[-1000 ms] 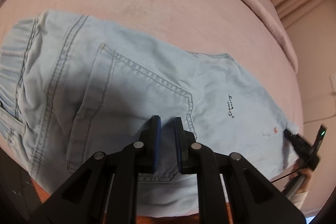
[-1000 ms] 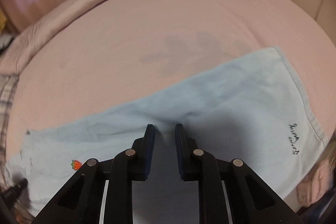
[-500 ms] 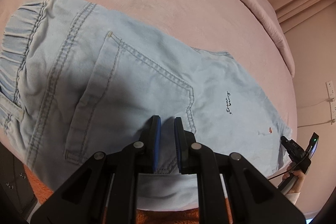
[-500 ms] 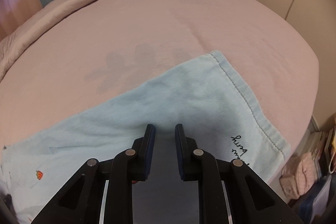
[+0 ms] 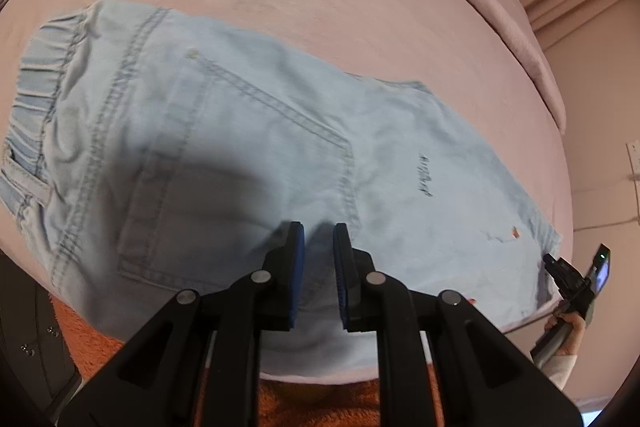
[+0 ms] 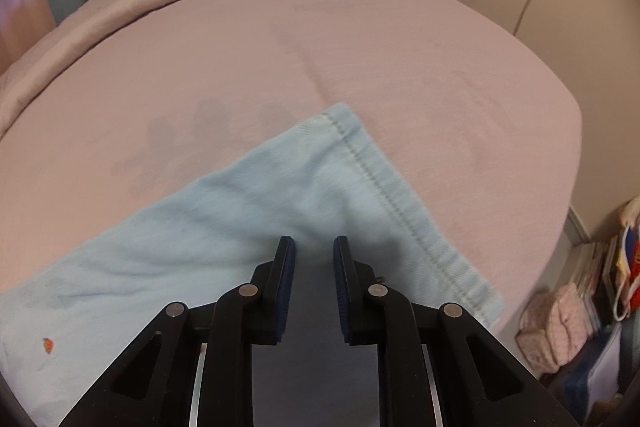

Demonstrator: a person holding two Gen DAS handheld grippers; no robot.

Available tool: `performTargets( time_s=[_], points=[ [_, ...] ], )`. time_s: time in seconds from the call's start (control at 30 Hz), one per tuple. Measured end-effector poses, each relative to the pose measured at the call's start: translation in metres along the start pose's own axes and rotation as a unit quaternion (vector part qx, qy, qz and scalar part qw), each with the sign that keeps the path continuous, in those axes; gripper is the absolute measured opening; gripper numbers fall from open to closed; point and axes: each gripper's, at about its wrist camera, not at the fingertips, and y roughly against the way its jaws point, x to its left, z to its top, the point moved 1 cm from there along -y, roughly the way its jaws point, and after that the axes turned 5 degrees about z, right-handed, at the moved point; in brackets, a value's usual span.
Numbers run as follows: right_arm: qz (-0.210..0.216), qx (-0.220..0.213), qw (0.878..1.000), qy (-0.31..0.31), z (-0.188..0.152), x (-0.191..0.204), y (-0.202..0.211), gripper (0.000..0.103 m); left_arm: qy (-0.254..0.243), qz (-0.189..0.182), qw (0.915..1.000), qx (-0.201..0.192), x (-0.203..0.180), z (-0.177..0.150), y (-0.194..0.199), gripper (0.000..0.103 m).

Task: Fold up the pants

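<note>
Pants (image 5: 248, 155), pale blue denim, lay flat on the pink bed cover (image 5: 360, 7), already doubled leg over leg, back pocket (image 5: 240, 163) facing up. Elastic waistband (image 5: 40, 75) sat at the far left end of the pants, stitched leg hem (image 6: 400, 211) at the opposite end, near the cover's right edge. Judged roughly a third done: lengthwise fold made, crosswise folds of hem toward waistband not yet made. Left gripper (image 5: 319, 231) hovered over the pants just below the pocket's lower corner, fingers narrow, a thin gap between the blue pads (image 5: 298, 247), no cloth visibly pinched. Right gripper (image 6: 314, 245) hung over the leg just inside the hem, fingers likewise narrow, nothing seen clamped between them. Seemed poised above the cloth rather than gripping it; contact with the fabric could not be told. Small red motif (image 6: 47, 344) marked the leg farther from the hem. Beyond the pants: orange towel-like cloth (image 5: 100, 339) at the cover's near edge, bags and books (image 6: 580, 299) on the floor past the hem end
</note>
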Motion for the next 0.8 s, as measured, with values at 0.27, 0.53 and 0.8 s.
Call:
performTargets(
  time_s=[0.27, 0.53, 0.8],
  points=[
    [-0.016, -0.018, 0.999, -0.032, -0.007, -0.02, 0.025, 0.023, -0.051, -0.035, 0.9981, -0.006, -0.041, -0.002, 0.004, 0.035],
    [-0.017, -0.036, 0.994, -0.099, -0.027, -0.066, 0.05, 0.065, -0.103, -0.033, 0.9941, -0.012, -0.072, -0.006, -0.008, 0.062],
    [0.066, -0.018, 0.981, -0.183, -0.05, -0.092, 0.027, 0.065, -0.124, -0.025, 0.9919, -0.006, -0.086, -0.013, -0.017, 0.072]
  ],
)
